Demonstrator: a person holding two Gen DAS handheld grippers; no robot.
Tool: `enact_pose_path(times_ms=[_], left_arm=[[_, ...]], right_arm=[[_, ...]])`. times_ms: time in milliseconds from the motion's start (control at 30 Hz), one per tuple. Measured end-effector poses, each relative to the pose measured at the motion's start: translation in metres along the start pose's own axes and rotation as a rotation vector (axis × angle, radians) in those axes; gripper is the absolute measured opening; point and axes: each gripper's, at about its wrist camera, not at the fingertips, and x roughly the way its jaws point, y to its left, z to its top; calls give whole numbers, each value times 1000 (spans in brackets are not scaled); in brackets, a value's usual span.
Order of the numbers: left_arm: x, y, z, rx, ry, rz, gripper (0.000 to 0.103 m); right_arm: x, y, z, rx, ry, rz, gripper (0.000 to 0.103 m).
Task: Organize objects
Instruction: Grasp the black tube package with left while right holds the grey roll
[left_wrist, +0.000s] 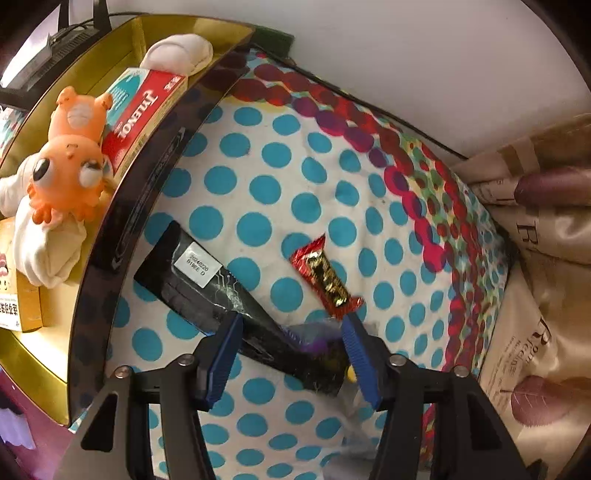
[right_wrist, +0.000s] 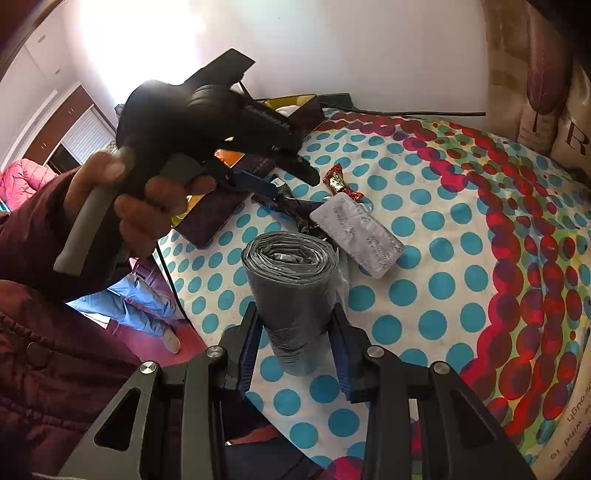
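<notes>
My left gripper (left_wrist: 291, 325) is open, its blue pads astride a long black packet (left_wrist: 207, 288) with a white label on the polka-dot cloth. A red candy bar (left_wrist: 325, 280) lies just past the right pad; it also shows in the right wrist view (right_wrist: 338, 182). My right gripper (right_wrist: 295, 314) is shut on a grey roll of bags (right_wrist: 291, 288), held upright. A silver blister pack (right_wrist: 356, 230) lies beyond the roll. The left gripper also shows in the right wrist view (right_wrist: 255, 184), held by a hand.
A gold-lined box (left_wrist: 122, 206) at the left holds an orange toy (left_wrist: 70, 162), a Tylenol box (left_wrist: 144, 107) and rolled white socks (left_wrist: 181, 51). Printed pillows (left_wrist: 546, 229) stand at the right, a white wall behind. The bed edge and floor (right_wrist: 155, 306) lie left.
</notes>
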Motion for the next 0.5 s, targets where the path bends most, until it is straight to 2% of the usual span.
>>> enact_pose_path(times_ms=[100, 133, 200, 300, 333, 367, 433, 500], left_arm=[[4, -8, 2, 34, -5, 14, 14], [5, -9, 3, 38, -4, 19, 10], [6, -7, 5, 23, 6, 6, 7], [4, 0, 4, -41, 21, -12, 8], [2, 3, 2, -70, 15, 4, 12], [-1, 6, -1, -97, 17, 21, 17], [-4, 11, -6, -137, 24, 17, 36], [-6, 13, -9, -172, 18, 36, 46]], right_arm=[[-2, -4, -2, 11, -9, 7, 34], [-2, -5, -2, 13, -13, 8, 34], [-2, -6, -2, 14, -16, 8, 34], [-2, -9, -1, 20, -20, 11, 34], [-1, -10, -1, 20, -19, 13, 34], [-1, -10, -1, 19, -20, 12, 34], [1, -12, 0, 19, -19, 16, 34], [4, -13, 1, 20, -18, 18, 34]])
